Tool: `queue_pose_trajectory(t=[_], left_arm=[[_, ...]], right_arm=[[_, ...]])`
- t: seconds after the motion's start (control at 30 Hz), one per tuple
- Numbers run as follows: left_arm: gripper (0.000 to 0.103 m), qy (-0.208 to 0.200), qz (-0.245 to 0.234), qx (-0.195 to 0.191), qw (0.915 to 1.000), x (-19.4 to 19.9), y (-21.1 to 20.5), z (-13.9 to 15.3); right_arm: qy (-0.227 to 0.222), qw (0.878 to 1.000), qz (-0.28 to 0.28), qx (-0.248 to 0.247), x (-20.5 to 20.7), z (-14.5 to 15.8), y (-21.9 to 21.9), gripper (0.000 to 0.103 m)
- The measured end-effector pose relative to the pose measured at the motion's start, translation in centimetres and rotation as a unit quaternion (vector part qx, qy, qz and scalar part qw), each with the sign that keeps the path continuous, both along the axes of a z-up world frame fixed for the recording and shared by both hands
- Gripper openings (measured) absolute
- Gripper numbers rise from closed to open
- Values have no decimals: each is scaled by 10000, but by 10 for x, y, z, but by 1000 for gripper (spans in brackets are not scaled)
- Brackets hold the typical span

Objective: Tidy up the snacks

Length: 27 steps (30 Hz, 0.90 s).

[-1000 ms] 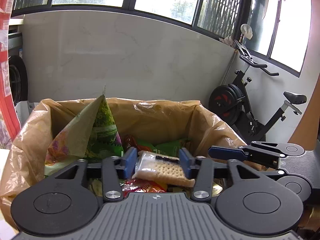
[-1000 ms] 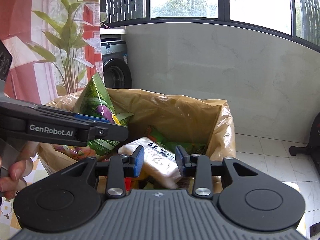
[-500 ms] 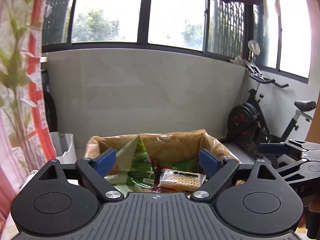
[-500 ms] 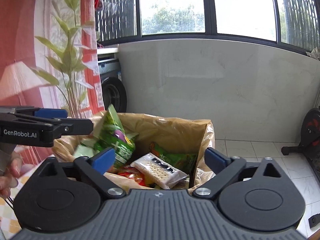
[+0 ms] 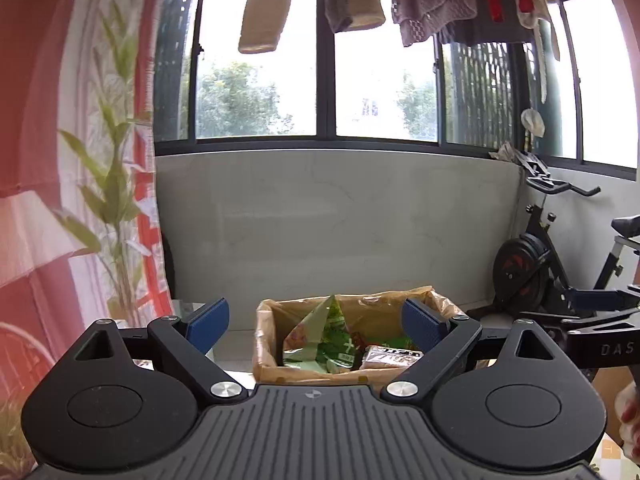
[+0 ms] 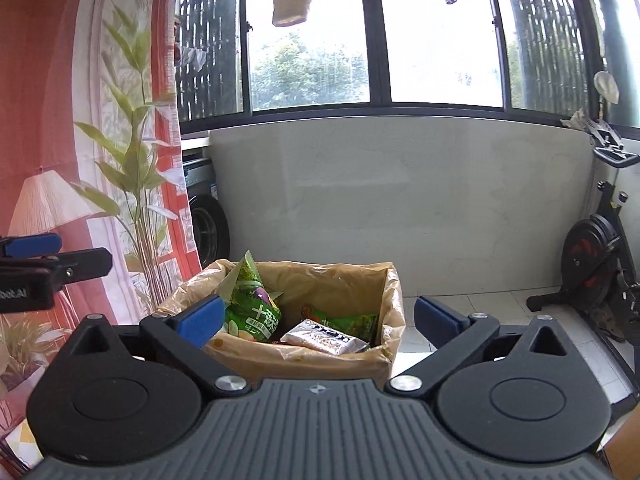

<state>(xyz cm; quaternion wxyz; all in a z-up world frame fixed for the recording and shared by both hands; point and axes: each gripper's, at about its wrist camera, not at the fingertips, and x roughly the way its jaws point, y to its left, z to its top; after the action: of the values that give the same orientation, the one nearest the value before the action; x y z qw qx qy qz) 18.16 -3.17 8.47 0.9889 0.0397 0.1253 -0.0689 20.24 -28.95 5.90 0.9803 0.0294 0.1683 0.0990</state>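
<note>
A cardboard box lined with a tan plastic bag stands on the floor by the wall. Inside lie a clear cracker pack, an upright green snack bag and other green and red packets. My left gripper is open and empty, well back from and above the box. My right gripper is open and empty too, also back from the box. Each gripper shows at the edge of the other's view.
An exercise bike stands to the right of the box. A washing machine and a red curtain with a plant print are on the left. Laundry hangs above the windows.
Both grippers opened, let go of the cracker pack into the box, and pulled back and up. The box now looks smaller and farther away.
</note>
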Motion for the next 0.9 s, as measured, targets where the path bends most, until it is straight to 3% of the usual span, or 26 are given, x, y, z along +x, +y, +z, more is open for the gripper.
queue_pose_trajectory(t=[0.1, 0.23, 0.9], left_arm=[[93, -86, 214, 11, 9997, -15, 3, -2], [93, 32, 87, -64, 9999, -27, 8, -6], [93, 212, 342, -227, 9989, -26, 15, -4]], right_arm=[[23, 9999, -56, 155, -13, 1, -2, 103], [80, 9999, -94, 68, -24, -2, 0, 103], [49, 9998, -181, -47, -30, 1, 2, 103]])
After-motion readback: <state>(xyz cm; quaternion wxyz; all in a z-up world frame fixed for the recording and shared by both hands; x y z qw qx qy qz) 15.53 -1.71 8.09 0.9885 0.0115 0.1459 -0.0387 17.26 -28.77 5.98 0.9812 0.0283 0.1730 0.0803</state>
